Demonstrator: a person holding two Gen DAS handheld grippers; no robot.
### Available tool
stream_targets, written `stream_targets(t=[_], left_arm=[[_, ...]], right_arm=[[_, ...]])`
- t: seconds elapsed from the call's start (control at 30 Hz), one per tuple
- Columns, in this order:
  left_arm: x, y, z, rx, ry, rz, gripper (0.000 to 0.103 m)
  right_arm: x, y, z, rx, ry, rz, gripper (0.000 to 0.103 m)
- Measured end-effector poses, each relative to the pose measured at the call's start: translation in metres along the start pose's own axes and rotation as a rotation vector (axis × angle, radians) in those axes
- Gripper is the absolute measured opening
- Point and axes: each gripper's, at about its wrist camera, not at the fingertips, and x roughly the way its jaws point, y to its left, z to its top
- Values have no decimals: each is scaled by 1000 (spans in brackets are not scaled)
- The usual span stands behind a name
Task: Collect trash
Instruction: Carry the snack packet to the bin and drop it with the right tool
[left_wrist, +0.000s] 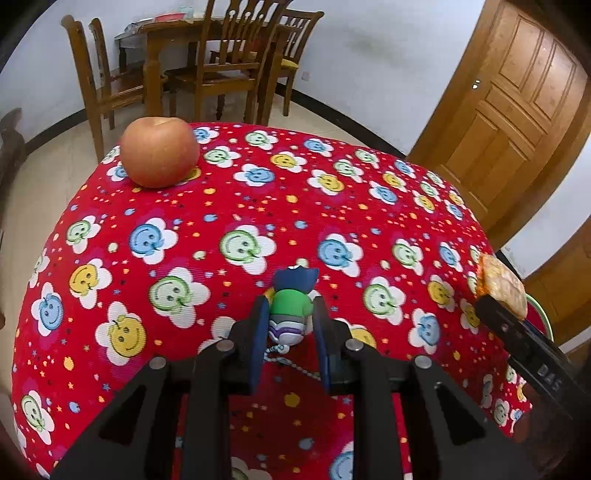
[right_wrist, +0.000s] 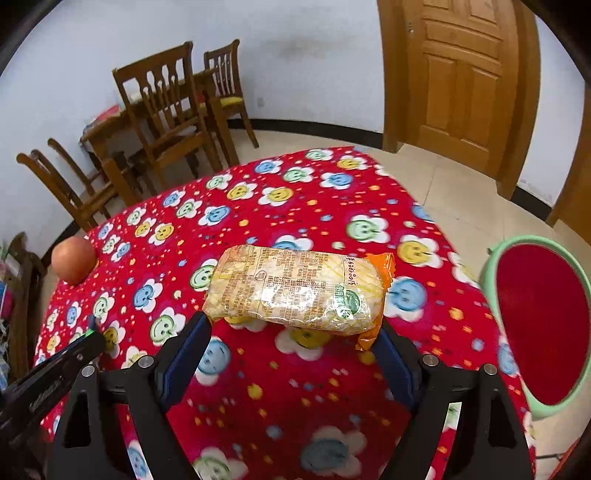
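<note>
My right gripper (right_wrist: 291, 332) clasps the snack packet (right_wrist: 295, 291) crosswise at frame centre, its long axis spanning the jaws, with the green-rimmed bin (right_wrist: 491, 266) at right edge.

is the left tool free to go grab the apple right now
Probably not: the left tool is shut on a small toy figure. The cloth between it and the apple looks bare, so it would need to drop the toy first.
</note>
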Motion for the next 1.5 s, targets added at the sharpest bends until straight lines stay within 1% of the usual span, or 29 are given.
stream_targets(t=[0.2,0.43,0.6,0.87,1.17,1.3,1.5], left_arm=[[-8,-16,-3,36,-6,-21,23],[-23,-39,-7,79,-17,-35,23],[-36,-62,-15,115,-20,-60,23],[-51,-107,-24,191,-21,-121,23],[-54,-157,-36,265,23,-210,23],[-53,-178,-39,297,31,-226,23],[-52,-202,-43,337,42,-246,23]], right_arm=[[-30,-27,-7,36,-40,-4,86],[-60,-66,-18,93,-76,-36,86],[-76,-96,-27,146,-93,-63,86],[-96,-141,-37,222,-116,-117,86],[-100,-188,-52,298,-100,-170,86],[-98,-207,-59,330,-89,-186,86],[-90,-234,-68,391,-55,-168,87]])
